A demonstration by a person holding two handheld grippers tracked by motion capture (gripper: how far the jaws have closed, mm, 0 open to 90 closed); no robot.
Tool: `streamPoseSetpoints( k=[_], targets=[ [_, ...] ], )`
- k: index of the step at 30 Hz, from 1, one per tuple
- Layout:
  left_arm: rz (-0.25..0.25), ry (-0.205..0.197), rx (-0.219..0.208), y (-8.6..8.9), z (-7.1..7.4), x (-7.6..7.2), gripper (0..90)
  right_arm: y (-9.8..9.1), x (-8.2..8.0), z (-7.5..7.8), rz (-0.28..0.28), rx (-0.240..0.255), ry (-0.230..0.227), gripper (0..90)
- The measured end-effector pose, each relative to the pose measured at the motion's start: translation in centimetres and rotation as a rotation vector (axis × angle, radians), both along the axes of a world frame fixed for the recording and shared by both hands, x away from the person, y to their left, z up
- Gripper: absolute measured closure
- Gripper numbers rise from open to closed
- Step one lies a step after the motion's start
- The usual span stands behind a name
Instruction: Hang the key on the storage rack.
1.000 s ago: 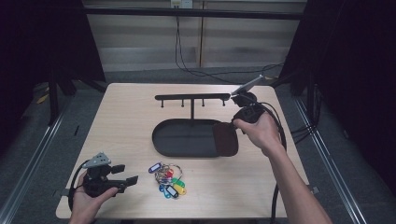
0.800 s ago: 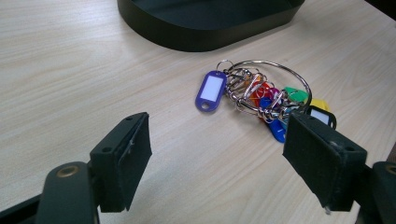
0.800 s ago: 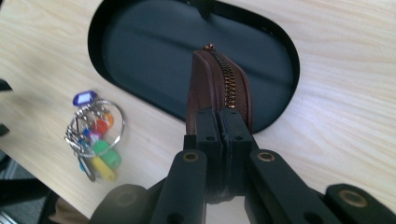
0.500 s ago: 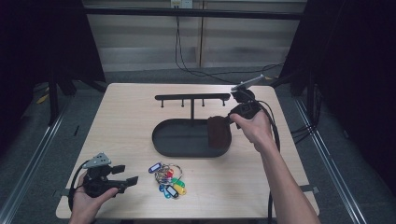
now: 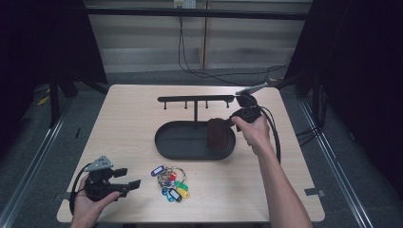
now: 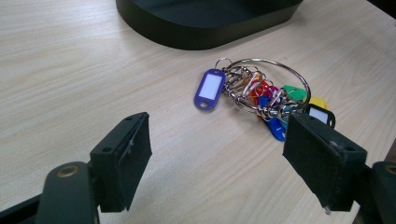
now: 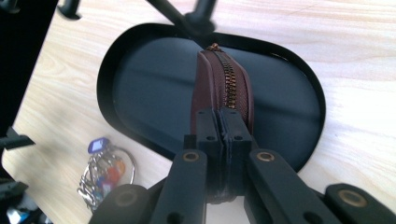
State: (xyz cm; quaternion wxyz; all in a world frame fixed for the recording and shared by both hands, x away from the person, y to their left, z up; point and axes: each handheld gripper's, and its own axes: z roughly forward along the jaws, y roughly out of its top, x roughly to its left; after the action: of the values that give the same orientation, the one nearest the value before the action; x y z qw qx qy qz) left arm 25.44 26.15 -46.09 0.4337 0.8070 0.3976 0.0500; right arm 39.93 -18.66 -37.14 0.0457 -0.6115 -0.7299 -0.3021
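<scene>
The brown zip pouch is pinched edge-up in your right gripper, over the black tray, not yet laid down. Your left gripper is open by the key bunch on the surface

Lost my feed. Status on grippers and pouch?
Right gripper shut on brown zip pouch, over black tray. Left gripper open by key bunch. Nothing in the way.
</scene>
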Motion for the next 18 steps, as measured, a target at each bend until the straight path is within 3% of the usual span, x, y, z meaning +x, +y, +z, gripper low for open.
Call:
streamPoseSetpoints(
  k=[8, 11, 15, 18],
  targets=[
    [-0.003, 0.001, 0.002, 0.1, 0.0, 0.0, 23.3, -0.1, 0.7, -2.0, -0.026, 0.037, 0.017, 87.7],
    [-0.004, 0.002, 0.002, 0.0, 0.0, 0.0, 23.3, -0.6, 0.7, -2.8, -0.043, 0.077, 0.031, 87.7],
    [-0.003, 0.001, 0.002, 0.0, 0.0, -0.1, 23.3, -1.0, 0.7, -3.0, -0.053, 0.080, 0.029, 87.7],
    [-0.008, 0.002, 0.005, -0.1, 0.0, -0.1, 23.3, -1.2, 0.8, -3.6, -0.068, 0.035, 0.029, 87.4]
  ],
)
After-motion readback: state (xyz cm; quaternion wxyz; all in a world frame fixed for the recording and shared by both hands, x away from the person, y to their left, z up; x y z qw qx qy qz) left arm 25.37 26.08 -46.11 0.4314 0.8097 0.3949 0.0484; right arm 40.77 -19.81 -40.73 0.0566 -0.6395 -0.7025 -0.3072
